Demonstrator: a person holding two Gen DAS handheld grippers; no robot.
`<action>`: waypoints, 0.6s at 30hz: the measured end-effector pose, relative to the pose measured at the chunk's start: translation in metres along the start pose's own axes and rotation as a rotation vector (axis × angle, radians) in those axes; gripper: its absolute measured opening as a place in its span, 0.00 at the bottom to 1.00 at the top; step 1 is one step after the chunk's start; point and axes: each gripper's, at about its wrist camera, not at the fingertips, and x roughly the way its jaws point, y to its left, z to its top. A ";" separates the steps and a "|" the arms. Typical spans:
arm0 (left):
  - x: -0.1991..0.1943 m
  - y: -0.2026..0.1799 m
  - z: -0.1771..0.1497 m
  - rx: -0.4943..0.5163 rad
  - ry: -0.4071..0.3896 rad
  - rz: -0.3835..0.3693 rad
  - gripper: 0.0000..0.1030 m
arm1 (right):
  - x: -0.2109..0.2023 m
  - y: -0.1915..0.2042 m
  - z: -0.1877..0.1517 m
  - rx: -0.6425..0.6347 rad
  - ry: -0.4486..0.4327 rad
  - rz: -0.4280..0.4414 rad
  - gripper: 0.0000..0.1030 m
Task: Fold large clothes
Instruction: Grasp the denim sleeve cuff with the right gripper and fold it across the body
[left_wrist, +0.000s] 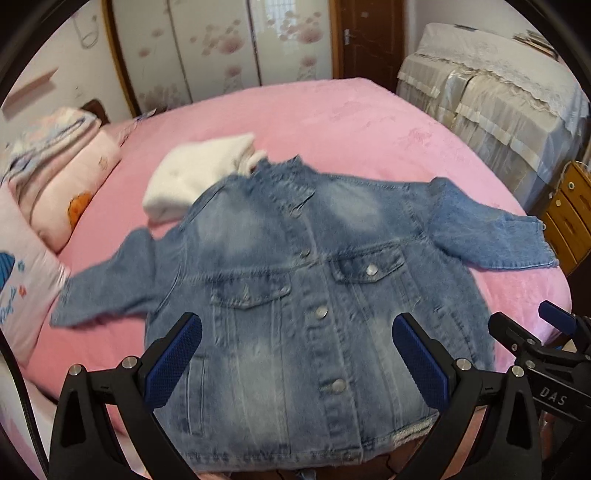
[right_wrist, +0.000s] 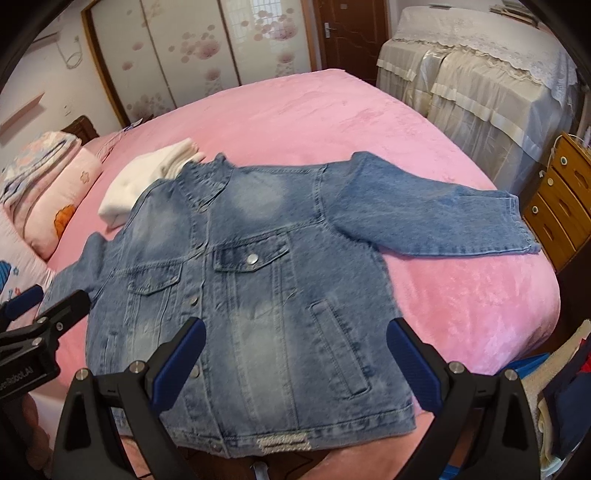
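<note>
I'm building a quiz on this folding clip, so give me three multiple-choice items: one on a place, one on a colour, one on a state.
1. Where does the white folded garment lie?
A. Beyond the jacket's collar
B. On the wooden drawers
C. Between the gripper fingers

2. What colour is the bed cover?
A. Green
B. Pink
C. Grey

3. How is the denim jacket lying?
A. Folded in half
B. Rolled up
C. Spread flat, sleeves out

Answers:
1 A: the white folded garment pokes out past the collar of the denim jacket.
2 B: the bed cover is pink.
3 C: both sleeves stretch sideways, front buttoned; left gripper and right gripper are open above it.
</note>
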 end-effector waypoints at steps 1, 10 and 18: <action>0.000 -0.004 0.006 0.004 -0.006 -0.013 0.99 | 0.000 -0.003 0.003 0.003 -0.005 -0.003 0.96; -0.006 -0.055 0.061 0.105 -0.128 -0.010 0.99 | -0.003 -0.049 0.040 0.036 -0.105 -0.045 0.96; 0.008 -0.119 0.115 0.138 -0.189 -0.073 0.99 | 0.005 -0.149 0.080 0.145 -0.178 -0.200 0.96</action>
